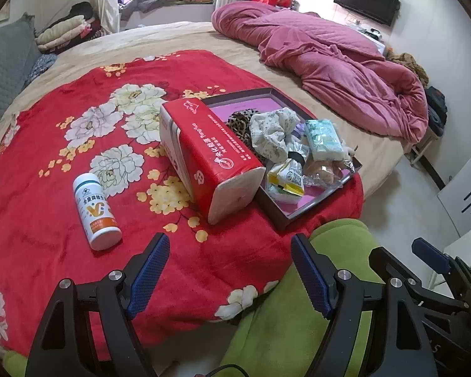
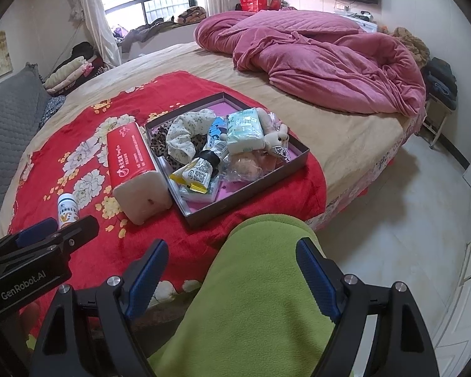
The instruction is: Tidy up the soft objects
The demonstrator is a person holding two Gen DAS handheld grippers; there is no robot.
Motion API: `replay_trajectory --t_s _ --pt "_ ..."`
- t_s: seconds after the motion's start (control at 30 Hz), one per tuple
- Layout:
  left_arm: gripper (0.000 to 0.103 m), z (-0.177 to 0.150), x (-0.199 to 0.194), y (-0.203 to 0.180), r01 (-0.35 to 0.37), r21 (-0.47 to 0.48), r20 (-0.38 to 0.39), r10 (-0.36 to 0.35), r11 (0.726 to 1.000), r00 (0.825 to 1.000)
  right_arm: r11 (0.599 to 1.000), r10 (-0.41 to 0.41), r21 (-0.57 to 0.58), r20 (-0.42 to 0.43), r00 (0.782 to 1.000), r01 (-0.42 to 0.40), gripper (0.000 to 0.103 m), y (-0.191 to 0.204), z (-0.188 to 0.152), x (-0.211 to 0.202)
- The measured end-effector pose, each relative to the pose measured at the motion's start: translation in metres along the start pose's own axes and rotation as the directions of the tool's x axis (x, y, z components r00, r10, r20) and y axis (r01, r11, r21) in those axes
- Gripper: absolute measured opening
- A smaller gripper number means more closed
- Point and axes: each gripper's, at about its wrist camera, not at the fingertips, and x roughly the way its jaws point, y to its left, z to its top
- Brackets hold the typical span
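soft window daylight, fisheye-warped edges

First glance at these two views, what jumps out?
The red flowered blanket spread over the near part of the bed, with a shallow box on it heaped with scrunchies, tubes and packets. A red tissue pack lies against the box's left side, and a white bottle lies further left. Behind, a pink quilt is bunched on the bed.

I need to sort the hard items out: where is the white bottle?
The white bottle lies on its side on the red blanket, left of the red tissue pack, outside the tray.
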Motion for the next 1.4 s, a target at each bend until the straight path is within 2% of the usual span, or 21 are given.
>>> replay_trajectory --t_s 1.4 --pt "0.08 -0.0052 0.0069 -0.0038 -0.051 0.022 -0.036 0.052 0.998 0.998 1.0 0.009 -0.022 -0.034 0.999 -0.01 0.083 0.0043 -0.0032 0.0075"
